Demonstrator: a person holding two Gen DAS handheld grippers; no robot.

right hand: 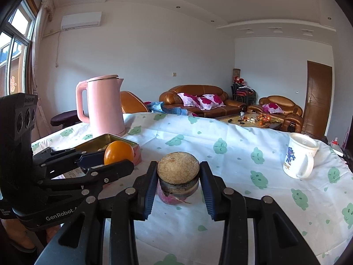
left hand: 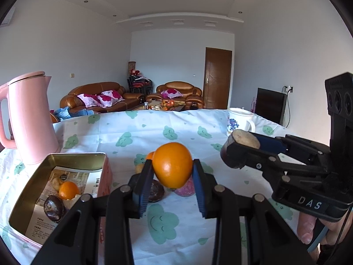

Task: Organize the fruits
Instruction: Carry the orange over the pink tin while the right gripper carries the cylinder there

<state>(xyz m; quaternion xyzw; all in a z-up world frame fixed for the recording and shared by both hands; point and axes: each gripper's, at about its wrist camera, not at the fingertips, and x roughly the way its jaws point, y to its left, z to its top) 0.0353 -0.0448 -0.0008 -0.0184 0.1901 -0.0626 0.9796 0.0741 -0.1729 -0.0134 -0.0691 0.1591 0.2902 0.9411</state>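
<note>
1. A living room with white walls holds brown leather sofas (left hand: 99, 96) with pink-flowered cushions, a brown wooden door (left hand: 217, 77) and a wall air conditioner (right hand: 81, 21) beside a window.
2. A table under a white cloth printed with green smiling clouds (left hand: 163, 220) fills the foreground.
3. A tall pink electric kettle (left hand: 30, 119) stands upright at the table's left, just behind the tin.
4. An open rectangular gold metal tin (left hand: 28, 196) lies beside the kettle; inside, on printed paper, sit a small orange fruit (left hand: 68, 190), a dark brown round fruit (left hand: 54, 207) and a pale one behind them.
5. A white mug with a blue flower print (right hand: 300, 158) stands upright near the table's right edge.
6. The left gripper (left hand: 172, 172) is clamped on a round orange (left hand: 172, 165), lifted above the cloth just right of the tin; its slightly longer axis tilts from upper left to lower right.
7. The right gripper (right hand: 178, 176) is clamped on a short dark cylindrical fruit piece with a tan cut face (right hand: 178, 174), its axis upright and the cut face pointing up.
8. A pink fruit (left hand: 186, 188) and a dark brown round fruit (left hand: 156, 191) lie on the cloth under the orange.
</note>
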